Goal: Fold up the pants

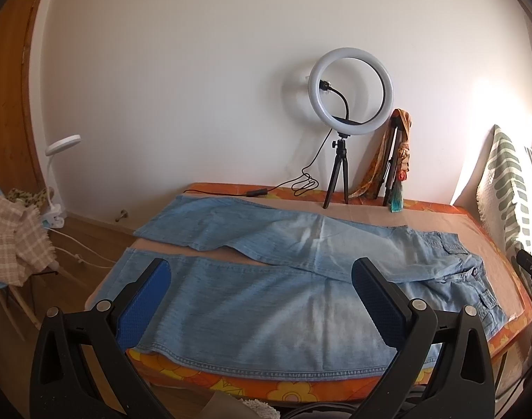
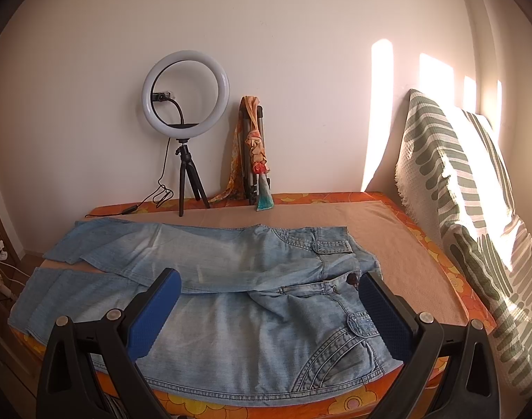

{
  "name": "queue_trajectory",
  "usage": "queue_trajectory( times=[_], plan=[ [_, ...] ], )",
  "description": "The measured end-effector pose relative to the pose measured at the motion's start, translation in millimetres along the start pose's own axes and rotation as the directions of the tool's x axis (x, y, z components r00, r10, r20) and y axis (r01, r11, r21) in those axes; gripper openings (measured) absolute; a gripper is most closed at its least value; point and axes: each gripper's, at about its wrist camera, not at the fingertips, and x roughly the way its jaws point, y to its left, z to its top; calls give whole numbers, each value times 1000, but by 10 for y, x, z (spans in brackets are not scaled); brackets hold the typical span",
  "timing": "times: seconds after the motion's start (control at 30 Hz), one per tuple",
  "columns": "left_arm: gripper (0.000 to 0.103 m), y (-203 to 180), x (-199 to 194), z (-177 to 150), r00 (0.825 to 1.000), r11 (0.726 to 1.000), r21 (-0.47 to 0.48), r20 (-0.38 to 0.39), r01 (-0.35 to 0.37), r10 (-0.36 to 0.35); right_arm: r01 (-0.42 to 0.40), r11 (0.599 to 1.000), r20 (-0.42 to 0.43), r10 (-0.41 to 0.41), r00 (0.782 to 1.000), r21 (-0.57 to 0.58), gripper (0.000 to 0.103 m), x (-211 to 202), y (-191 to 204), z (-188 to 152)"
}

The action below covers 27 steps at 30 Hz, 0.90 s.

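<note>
Denim, pale blue and faded: the pants (image 1: 300, 279) are lying spread lengthwise across the bed (image 2: 405, 262), waistband toward the right, hems toward the left, both legs showing as separate panels with a wedge of the tan sheet (image 2: 388, 230) opening between them near the hems. The far leg is overlapping the near one around the crotch, but no true fold is showing, so the task is judged to be at its very start: legs yet to be laid one over the other, length yet to be halved. Both tongs are hanging above the near edge, touching nothing. The left gripper (image 1: 262, 276) is sitting over the near leg with its blue-padded fingers standing wide apart; the right gripper (image 2: 269, 282) is hovering over the waist and pocket area, likewise spread and empty. Under the sheet an orange flowered cover (image 1: 293, 389) is peeking out along the bed's edges. A white wall is backing the scene, sunlight striping it at right. A green-and-cream patterned blanket (image 2: 468, 209) is leaning at the bed's right end. At the far edge a ring light (image 1: 350, 90) on a small black tripod is standing, its cable trailing left, with an orange scarf (image 2: 253, 146) draped on a folded stand just beside it. Off the left side, a white clip lamp (image 1: 58, 174) and a checked cloth (image 1: 11, 237) are showing over wooden flooring.
</note>
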Motion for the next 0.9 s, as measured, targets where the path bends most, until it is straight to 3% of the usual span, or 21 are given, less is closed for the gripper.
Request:
queue_trajectory(
  times=[0.9],
  plan=[
    [103, 23, 102, -14, 1000, 1000, 14, -3, -28, 29, -23, 1000, -13, 22, 1000, -18, 103, 152, 32, -24]
  ],
)
